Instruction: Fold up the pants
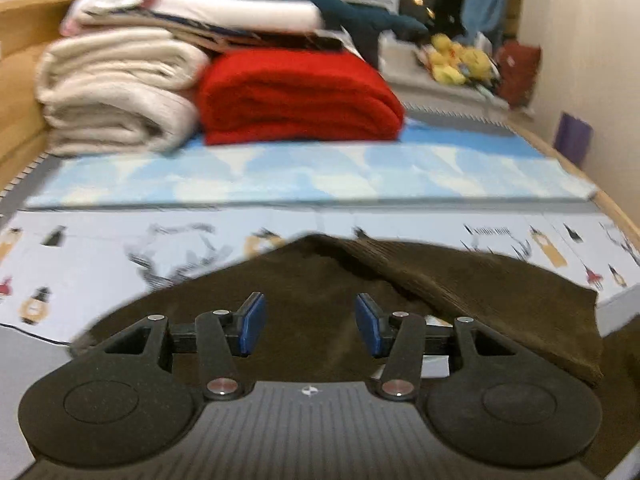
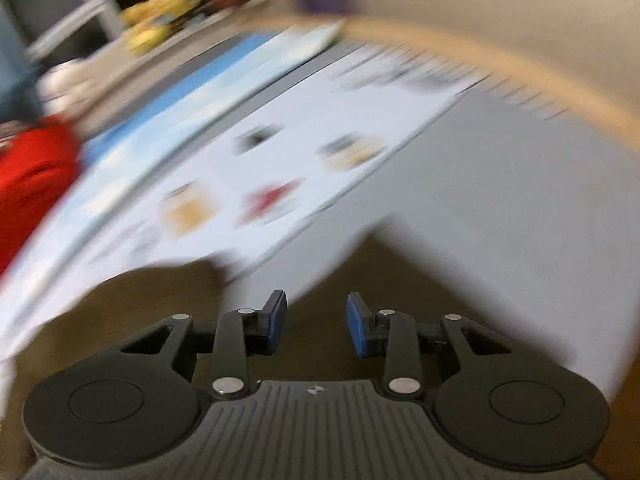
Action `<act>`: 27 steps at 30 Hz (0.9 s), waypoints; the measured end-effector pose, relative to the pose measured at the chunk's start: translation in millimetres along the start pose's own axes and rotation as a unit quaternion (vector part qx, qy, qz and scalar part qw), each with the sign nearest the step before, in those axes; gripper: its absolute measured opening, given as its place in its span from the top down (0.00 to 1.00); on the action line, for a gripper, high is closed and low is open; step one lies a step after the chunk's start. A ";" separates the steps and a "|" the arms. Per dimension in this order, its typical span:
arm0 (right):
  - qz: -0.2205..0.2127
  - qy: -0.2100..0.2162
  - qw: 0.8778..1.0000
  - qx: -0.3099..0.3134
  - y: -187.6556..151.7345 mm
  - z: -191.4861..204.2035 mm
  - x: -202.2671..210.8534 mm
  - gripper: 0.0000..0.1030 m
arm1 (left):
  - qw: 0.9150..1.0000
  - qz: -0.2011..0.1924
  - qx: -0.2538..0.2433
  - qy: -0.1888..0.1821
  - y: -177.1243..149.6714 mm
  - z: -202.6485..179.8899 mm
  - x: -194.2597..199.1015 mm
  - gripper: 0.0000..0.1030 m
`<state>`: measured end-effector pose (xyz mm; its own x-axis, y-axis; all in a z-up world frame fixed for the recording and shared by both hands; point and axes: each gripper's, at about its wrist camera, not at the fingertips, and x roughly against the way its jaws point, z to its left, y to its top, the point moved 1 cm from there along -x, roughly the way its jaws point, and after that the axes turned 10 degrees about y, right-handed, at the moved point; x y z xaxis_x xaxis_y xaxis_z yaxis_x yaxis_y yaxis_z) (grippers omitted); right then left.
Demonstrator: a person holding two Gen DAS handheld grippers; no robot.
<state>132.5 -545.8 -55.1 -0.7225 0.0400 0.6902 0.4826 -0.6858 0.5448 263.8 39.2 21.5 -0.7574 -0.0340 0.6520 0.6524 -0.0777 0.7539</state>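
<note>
The dark brown corduroy pants [image 1: 460,296] lie on the bed's pale sheet printed with small cartoon figures [image 1: 120,248], one part flopped over the rest in a thick diagonal fold on the right. The left hand-held gripper [image 1: 310,326] hangs just above the brown cloth with its blue-padded fingers [image 1: 253,322] spread apart, gripping nothing. The right hand-held gripper [image 2: 316,324] is likewise parted and empty over the pants [image 2: 320,280], though its view is badly smeared. Beyond lies a light blue patterned mat [image 1: 320,176], then a folded red blanket [image 1: 296,96] beside rolled cream blankets [image 1: 112,92], with yellow plush toys [image 1: 460,60] farther back
</note>
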 end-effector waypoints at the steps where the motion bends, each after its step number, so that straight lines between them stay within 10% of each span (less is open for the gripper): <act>1: 0.034 0.042 0.998 -0.013 -5.2 11.8 -12.8 0.66 | 1.000 0.010 -0.003 -0.011 -0.5 -8.4 -7.7 0.48; 4: 0.111 0.094 0.988 -0.045 -21.1 38.7 -46.7 0.63 | 0.999 0.038 -0.011 -0.036 -1.3 -31.0 -31.1 0.69; 11: 0.216 0.032 0.970 -0.108 -64.9 62.3 -109.2 0.52 | 0.994 0.089 0.000 -0.061 -9.1 -62.5 -85.4 0.74; 19: 0.228 0.023 0.964 -0.134 -89.2 72.4 -116.5 0.51 | 0.986 0.139 0.005 -0.092 -10.4 -97.7 -142.7 0.70; 22: 0.215 0.009 0.965 -0.148 -89.1 70.0 -113.3 0.74 | 0.985 0.144 -0.017 -0.092 -10.6 -115.0 -168.6 0.61; 27: 0.166 0.019 0.969 -0.181 -74.9 66.9 -89.0 0.82 | 0.982 0.163 -0.047 -0.079 -19.6 -131.5 -205.1 0.58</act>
<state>193.7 -449.4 -125.5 -0.5784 -0.2491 0.7768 0.4918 -0.8662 0.0884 403.1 -83.3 -137.7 -0.4898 0.0825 0.8679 0.8494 -0.1794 0.4964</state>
